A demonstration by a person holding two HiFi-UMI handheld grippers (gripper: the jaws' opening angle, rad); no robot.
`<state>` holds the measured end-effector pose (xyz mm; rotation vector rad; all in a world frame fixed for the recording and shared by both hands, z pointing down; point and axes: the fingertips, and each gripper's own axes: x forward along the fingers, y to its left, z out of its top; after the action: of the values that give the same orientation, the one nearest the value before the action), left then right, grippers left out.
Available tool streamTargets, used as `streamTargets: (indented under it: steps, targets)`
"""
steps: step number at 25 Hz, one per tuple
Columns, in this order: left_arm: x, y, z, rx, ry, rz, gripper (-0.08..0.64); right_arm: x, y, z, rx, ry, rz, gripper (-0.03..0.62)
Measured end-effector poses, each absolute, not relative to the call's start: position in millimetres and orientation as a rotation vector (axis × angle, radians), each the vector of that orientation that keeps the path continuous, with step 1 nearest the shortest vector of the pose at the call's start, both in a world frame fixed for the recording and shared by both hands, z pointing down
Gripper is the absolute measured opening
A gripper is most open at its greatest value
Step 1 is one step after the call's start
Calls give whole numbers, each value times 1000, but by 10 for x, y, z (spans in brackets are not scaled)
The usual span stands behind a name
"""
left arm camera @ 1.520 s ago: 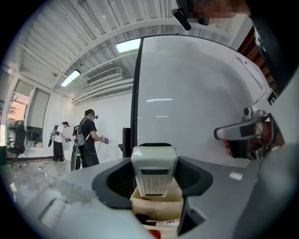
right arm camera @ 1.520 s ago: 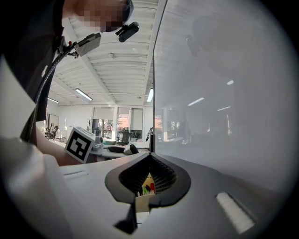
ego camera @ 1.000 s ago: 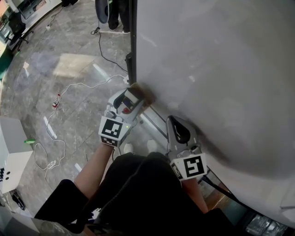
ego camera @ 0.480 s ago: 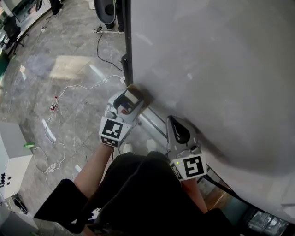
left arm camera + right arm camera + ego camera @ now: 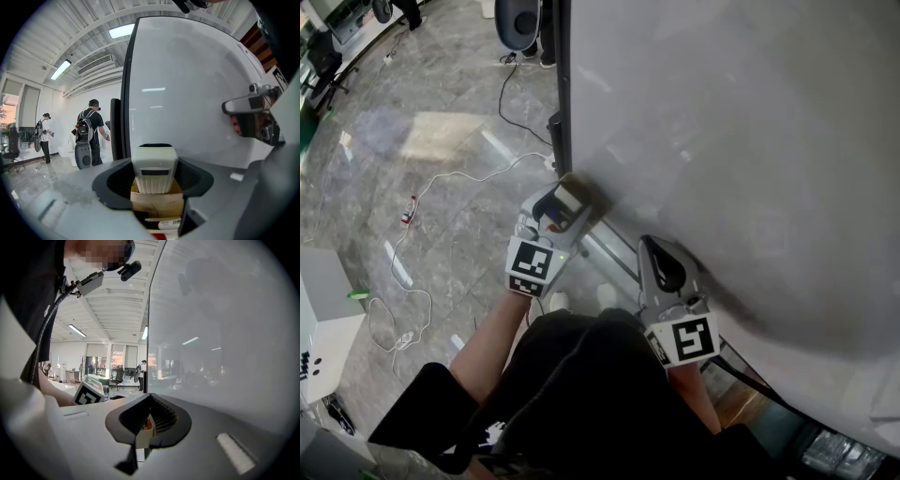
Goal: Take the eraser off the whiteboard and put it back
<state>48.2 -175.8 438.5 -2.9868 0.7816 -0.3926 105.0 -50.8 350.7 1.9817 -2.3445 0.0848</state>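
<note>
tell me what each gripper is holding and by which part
The left gripper holds the eraser by the two sides of its white body, felt edge toward the whiteboard. The right gripper holds nothing; its jaws are together.

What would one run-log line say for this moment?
left gripper: fingers shut on eraser | eraser: near left edge of whiteboard | right gripper: fingers together, beside whiteboard
</note>
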Motion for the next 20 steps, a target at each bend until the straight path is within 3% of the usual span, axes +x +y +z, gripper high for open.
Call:
streamTargets:
  steps: [20]
  targets:
    - [546,-1815,4683,-2951,793,-515,276,1128,-489,3523,2000,-2327,86,9]
